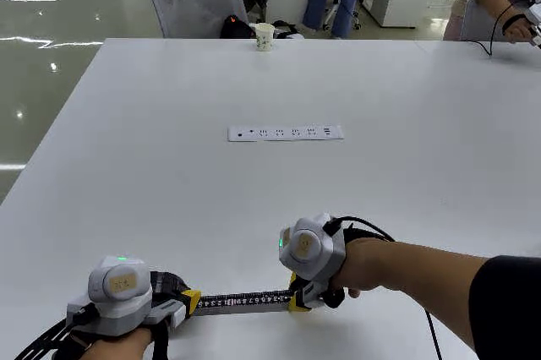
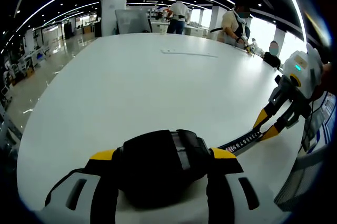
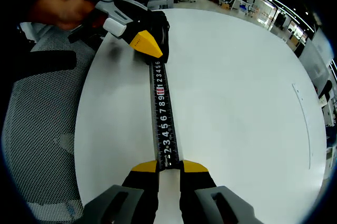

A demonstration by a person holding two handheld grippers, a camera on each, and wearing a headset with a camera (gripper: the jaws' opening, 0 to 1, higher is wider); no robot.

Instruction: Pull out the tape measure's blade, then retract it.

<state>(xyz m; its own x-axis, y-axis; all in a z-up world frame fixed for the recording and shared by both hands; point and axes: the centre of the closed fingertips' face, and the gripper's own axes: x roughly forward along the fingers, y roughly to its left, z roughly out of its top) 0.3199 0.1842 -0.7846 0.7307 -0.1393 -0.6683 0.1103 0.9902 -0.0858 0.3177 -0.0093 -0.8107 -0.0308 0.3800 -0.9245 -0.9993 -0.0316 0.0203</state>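
Where the right claw [image 3: 168, 166] pinches the blade [image 3: 160, 95], its view resolves numerals [image 3: 165, 129].

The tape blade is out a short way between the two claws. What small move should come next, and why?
Probably draw the right claw a little further away from the left claw. The right one pinches the tip of the black blade with white numbers, the left one clamps the black tape measure case, and only a short length is out.
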